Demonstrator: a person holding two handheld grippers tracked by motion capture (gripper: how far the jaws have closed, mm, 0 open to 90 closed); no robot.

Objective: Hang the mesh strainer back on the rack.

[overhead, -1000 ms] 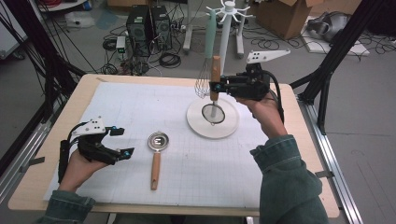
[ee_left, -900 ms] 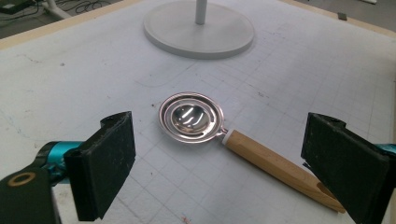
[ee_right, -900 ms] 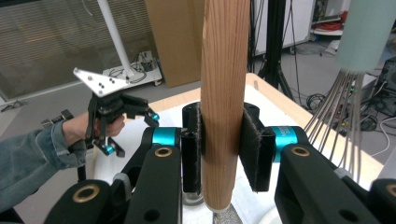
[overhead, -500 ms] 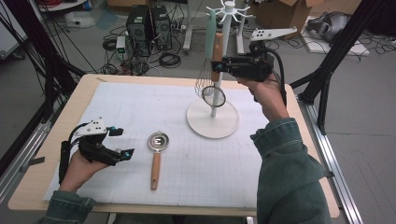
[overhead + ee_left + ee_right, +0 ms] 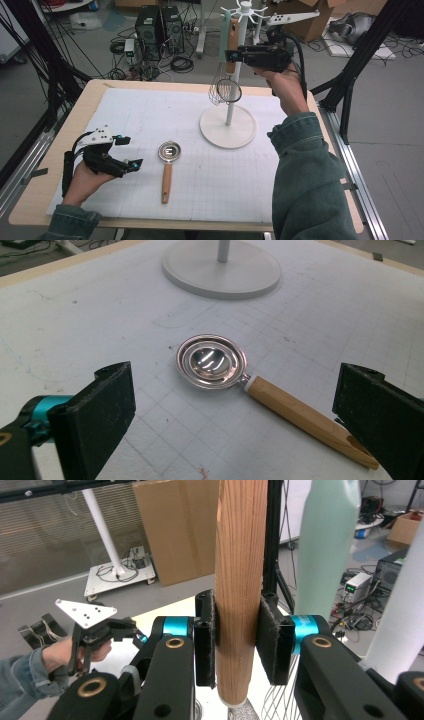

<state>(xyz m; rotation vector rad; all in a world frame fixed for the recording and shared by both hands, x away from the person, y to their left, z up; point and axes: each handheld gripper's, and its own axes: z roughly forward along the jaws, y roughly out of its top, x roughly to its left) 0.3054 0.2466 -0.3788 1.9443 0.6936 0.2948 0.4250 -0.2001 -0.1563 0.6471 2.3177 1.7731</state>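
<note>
My right gripper (image 5: pixel 233 51) is raised beside the white stand's pole (image 5: pixel 231 107), shut on the wooden handle (image 5: pixel 240 605) of a small mesh strainer (image 5: pixel 229 91) that hangs below it. A whisk with a mint handle (image 5: pixel 225 25) hangs on the stand right next to it. On the mat lies a round metal spoon with a wooden handle (image 5: pixel 167 167), its bowl (image 5: pixel 212 362) facing up. My left gripper (image 5: pixel 129 151) sits low at the left of the spoon. Its jaws have just been opening and now stand wide, nothing gripped between them (image 5: pixel 237 407).
The stand's round base (image 5: pixel 240 135) sits on the white gridded mat (image 5: pixel 150 115) at the middle right. Hooks fan out at the stand's top (image 5: pixel 243 9). Cables, computer boxes (image 5: pixel 160 25) and cardboard lie on the floor beyond the table's far edge.
My right gripper has risen with the strainer, from just over the stand's base to high beside the pole. The left hand has stayed put.
</note>
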